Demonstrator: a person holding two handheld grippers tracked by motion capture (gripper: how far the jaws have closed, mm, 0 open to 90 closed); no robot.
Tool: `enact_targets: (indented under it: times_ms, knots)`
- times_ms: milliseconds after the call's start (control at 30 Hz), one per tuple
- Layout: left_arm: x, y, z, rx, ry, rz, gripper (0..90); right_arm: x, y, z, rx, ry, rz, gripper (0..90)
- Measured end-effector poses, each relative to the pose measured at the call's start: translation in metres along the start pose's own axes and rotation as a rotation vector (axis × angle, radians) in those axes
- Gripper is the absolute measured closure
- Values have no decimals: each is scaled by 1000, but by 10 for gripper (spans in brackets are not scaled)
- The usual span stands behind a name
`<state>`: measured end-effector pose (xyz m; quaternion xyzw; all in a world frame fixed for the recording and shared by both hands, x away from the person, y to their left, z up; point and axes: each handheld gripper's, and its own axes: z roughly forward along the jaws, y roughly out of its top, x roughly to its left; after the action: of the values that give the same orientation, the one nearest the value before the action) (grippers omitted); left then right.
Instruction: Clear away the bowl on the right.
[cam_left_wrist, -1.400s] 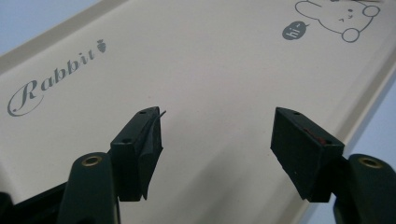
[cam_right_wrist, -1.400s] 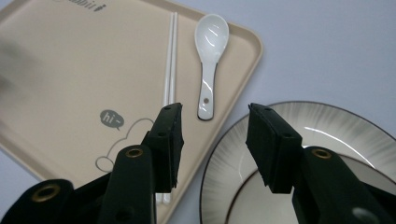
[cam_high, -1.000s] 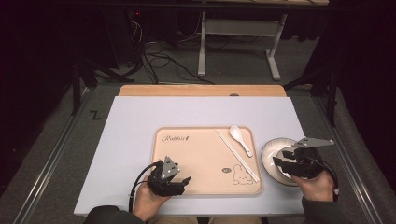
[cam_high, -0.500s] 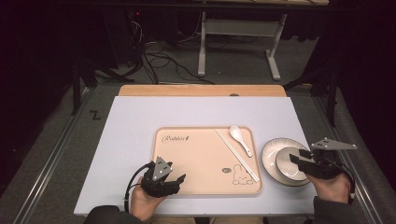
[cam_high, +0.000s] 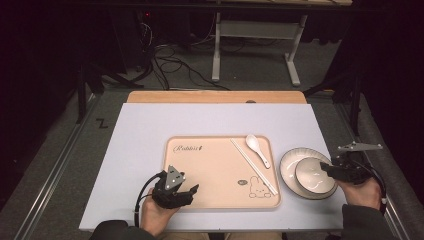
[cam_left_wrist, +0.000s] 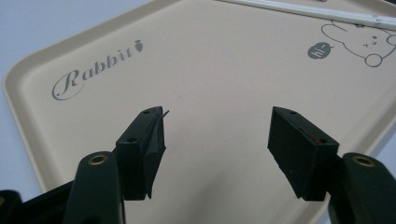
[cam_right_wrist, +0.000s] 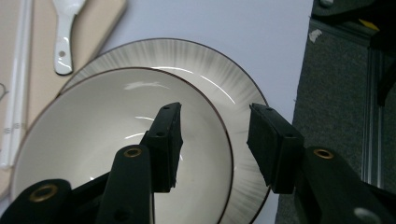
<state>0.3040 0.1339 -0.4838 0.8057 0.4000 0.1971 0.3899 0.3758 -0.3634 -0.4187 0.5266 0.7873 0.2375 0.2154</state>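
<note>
Hovering at the near corner of a beige plastic tray printed with a rabbit (cam_high: 210, 170), the left claw (cam_high: 191, 191) sits with its jaws apart and nothing between them in the high view, while the right claw (cam_high: 327, 168) rests at the right edge of a white ceramic bowl (cam_high: 312, 176) nested in a wider ribbed white plate (cam_high: 291, 165) on the pale grey table (cam_high: 150, 130). A white spoon (cam_high: 257, 147) and white chopsticks (cam_high: 252, 165) lie on the tray, to the left of the right claw.

Left gripper view: the left claw (cam_left_wrist: 215, 140) stands wide above the bare tray (cam_left_wrist: 210, 70).

Right gripper view: the right claw (cam_right_wrist: 212, 135), having just closed a little, straddles the bowl's rim (cam_right_wrist: 224, 140), one jaw inside the bowl and one over the plate (cam_right_wrist: 233, 88); the pads do not visibly press it.
</note>
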Motion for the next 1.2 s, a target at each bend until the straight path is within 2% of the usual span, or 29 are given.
enact_targets:
  times_ms: [67, 200, 267, 333, 400, 467, 667, 867, 1000, 1200]
  knots:
    - [0, 0, -1, -1, 11, -4, 364, -5, -3, 4, 15, 14, 13, 551]
    - [2, -1, -2, -3, 6, -22, 361, -10, -8, 12, 53, 42, 34, 552]
    - [3, -1, -1, -3, 1, -28, 361, -10, -10, 17, 69, 49, 29, 569]
    - [3, -1, 1, 5, -8, -35, 360, -9, -11, 19, 62, 46, 22, 611]
    - [4, -1, 2, 8, -14, -43, 359, -8, -11, 23, 71, 63, 24, 626]
    - [4, -1, 3, 13, -15, -42, 358, -7, -10, 28, 92, 68, 7, 638]
    - [3, -1, 3, 14, -18, -33, 357, -8, -10, 34, 105, 114, 30, 671]
    - [2, -1, 3, 14, -15, -31, 358, -8, -10, 35, 118, 111, 24, 714]
    - [1, -1, 4, 17, -16, -25, 358, -7, -9, 39, 133, 122, 14, 759]
    - [1, -1, 3, 16, -16, -24, 357, -3, -5, 43, 133, 156, 15, 773]
